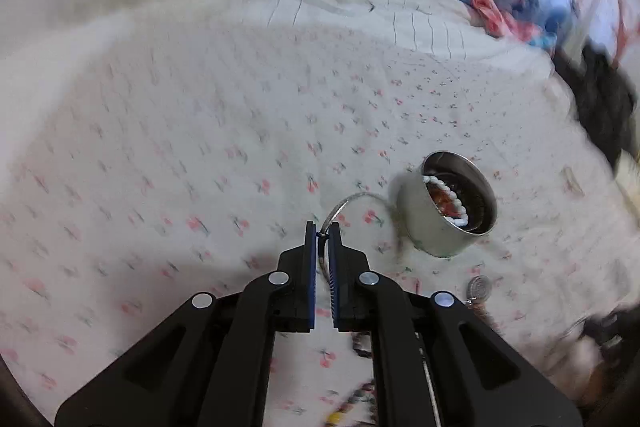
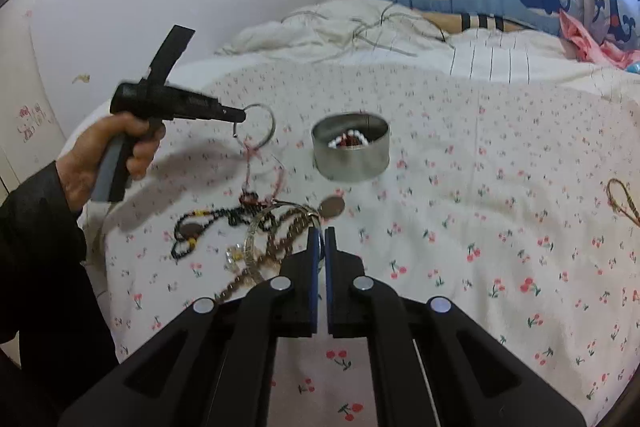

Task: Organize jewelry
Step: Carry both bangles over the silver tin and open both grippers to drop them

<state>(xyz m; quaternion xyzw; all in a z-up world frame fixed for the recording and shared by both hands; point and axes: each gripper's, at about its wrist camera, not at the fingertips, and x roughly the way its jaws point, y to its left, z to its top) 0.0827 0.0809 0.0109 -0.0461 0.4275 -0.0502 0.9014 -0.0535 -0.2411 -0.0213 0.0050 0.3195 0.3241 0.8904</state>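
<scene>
From the left wrist view, the left hand-held gripper [image 1: 323, 233] has its jaws pinched together on a thin silver bangle [image 1: 348, 203], whose loop curves out past the fingertips toward a round metal tin [image 1: 434, 227]. The tin sits on the bed [image 1: 180, 147], on a white sheet printed with small cherries, and looks tilted from this angle; a string of white beads [image 1: 444, 193] shows inside it over something reddish. A small coin-like disc [image 1: 480, 287] lies on the sheet just below the tin. Bits of dark beads peek out between the gripper's arms at the bottom (too blurred to say more).

From the right wrist view, the right hand-held gripper [image 2: 320, 233] has its jaws closed, with a thin metal ring seemingly caught between the tips, though I cannot tell for sure. Just beside its tips lies a tangled pile of jewelry [image 2: 248, 227]: dark bead strands, a clear bangle, a brownish chain and a round pendant. The tin [image 2: 351, 153] stands upright beyond the pile, white beads inside. To the left, a person's hand [image 2: 108, 155] in a dark sleeve holds the left hand-held gripper [image 2: 238, 115] above the sheet, the bangle [image 2: 267, 125] hanging from its tip with a pink thread trailing down toward the pile. A brown cord loop [image 2: 622, 199] lies well apart at the right edge.
</scene>
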